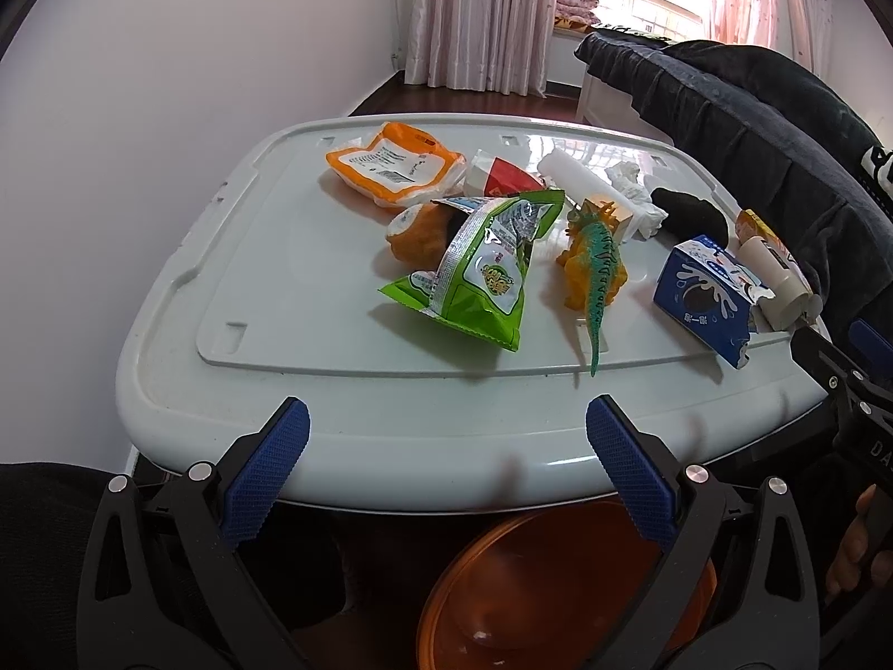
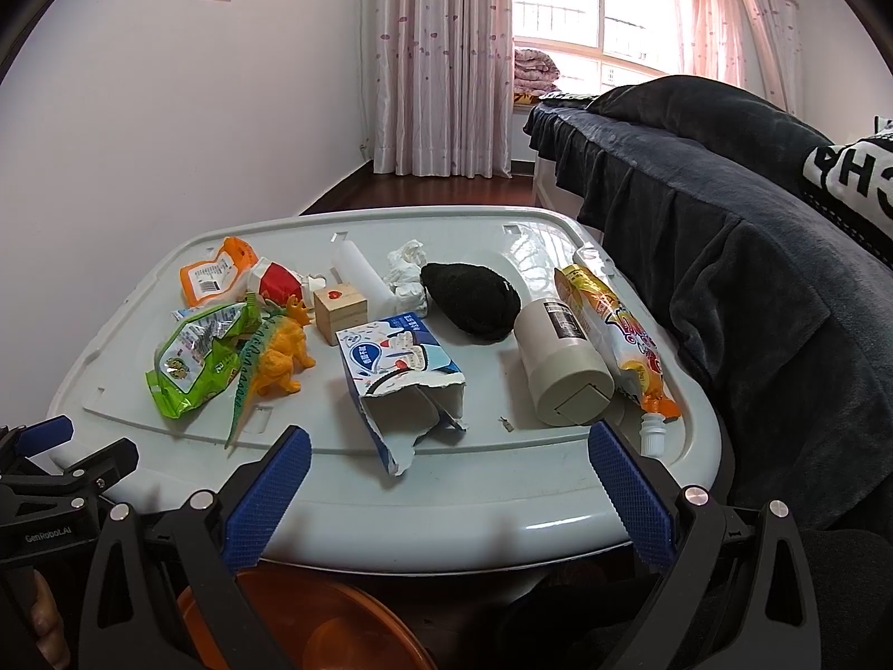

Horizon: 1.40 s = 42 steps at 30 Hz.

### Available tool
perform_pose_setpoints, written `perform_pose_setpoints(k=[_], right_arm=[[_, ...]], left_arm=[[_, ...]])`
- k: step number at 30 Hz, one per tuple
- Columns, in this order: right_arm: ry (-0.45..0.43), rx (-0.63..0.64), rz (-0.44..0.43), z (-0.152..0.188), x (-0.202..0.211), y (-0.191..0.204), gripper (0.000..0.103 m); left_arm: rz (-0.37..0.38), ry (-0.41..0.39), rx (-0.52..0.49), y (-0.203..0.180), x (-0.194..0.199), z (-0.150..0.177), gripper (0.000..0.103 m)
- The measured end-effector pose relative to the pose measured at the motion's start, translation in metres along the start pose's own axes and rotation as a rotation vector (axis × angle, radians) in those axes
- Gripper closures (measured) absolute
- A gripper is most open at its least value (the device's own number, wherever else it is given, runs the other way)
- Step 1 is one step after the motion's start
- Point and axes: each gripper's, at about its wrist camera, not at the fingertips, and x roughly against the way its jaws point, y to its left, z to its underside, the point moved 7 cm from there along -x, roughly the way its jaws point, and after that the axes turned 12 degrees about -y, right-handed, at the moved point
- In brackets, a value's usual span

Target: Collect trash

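Observation:
Trash lies on a pale grey table top: a green snack bag, a torn blue milk carton, an orange wrapper, crumpled tissue and an orange-yellow pouch. My left gripper is open and empty above the near edge. My right gripper is open and empty in front of the carton. An orange bin stands below the table edge.
An orange toy dinosaur, a wooden block, a beige cylinder, a white roll, a red-and-white box and a black cloth share the table. A dark-covered bed runs along the right.

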Motion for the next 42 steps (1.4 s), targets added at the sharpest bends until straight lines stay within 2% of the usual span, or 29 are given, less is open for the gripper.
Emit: perform_pose_setpoints(k=[33,42], right_arm=[[0.004,0.015,-0.001,0.0027,-0.0017,0.0041,0.005],[0.030,0.018,-0.029,-0.0001,-0.0061,0.0070,0.005]], left_arm=[[0.010,0.003,-0.004,-0.0013,-0.0021,-0.0004,0.006],[0.012,0.000,-0.003,-0.0016,-0.0006,-0.0023,0.006]])
